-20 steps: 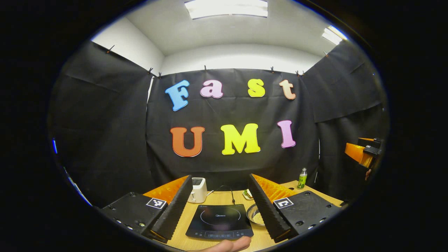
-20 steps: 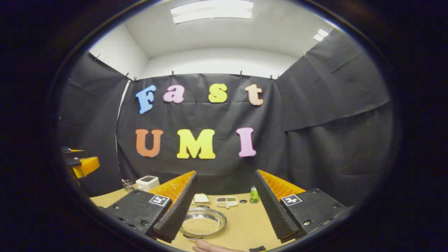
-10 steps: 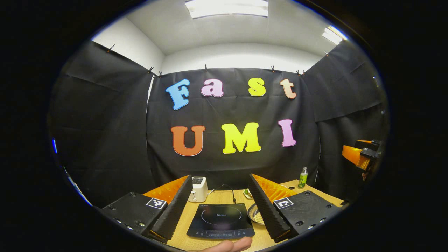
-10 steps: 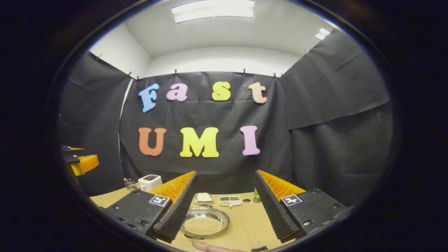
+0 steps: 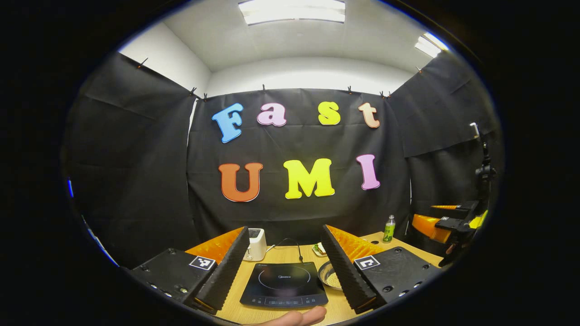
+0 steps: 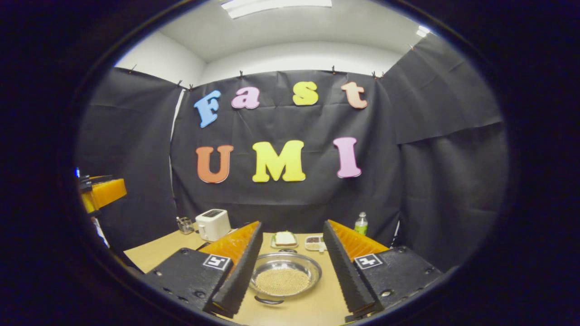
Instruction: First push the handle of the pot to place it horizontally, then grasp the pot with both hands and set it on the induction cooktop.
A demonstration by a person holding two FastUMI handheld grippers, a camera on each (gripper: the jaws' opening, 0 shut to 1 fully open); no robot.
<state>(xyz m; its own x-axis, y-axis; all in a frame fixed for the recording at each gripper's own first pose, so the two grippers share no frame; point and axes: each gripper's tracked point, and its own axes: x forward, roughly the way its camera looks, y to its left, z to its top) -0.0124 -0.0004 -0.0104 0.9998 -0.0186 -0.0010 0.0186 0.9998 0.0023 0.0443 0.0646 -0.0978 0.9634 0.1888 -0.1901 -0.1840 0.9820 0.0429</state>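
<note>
Left gripper view: the left tongs (image 5: 284, 267) hang wide open, holding nothing, above the near edge of the desk (image 5: 285, 255). Between the fingers lies the cooktop (image 5: 284, 285), bare on top. Just right of it the pot (image 5: 329, 275) peeks out behind the right finger. A toaster (image 5: 256, 244) stands at the far left and a bottle (image 5: 389, 228) at the far right. The right tongs (image 5: 437, 224) hover well off to the right.

Right gripper view: the right tongs (image 6: 290, 267) are also spread wide and empty, and frame the pot (image 6: 284, 273) (a shallow steel bowl of pale grains). Its dark handle (image 6: 268, 300) curves at the near rim. Beyond it sit two small dishes (image 6: 284, 239).

The push seems not yet begun. To do it well, I would bring one fingertip low to the handle and nudge it gently sideways, so that the pot turns without sliding or spilling grains.
</note>
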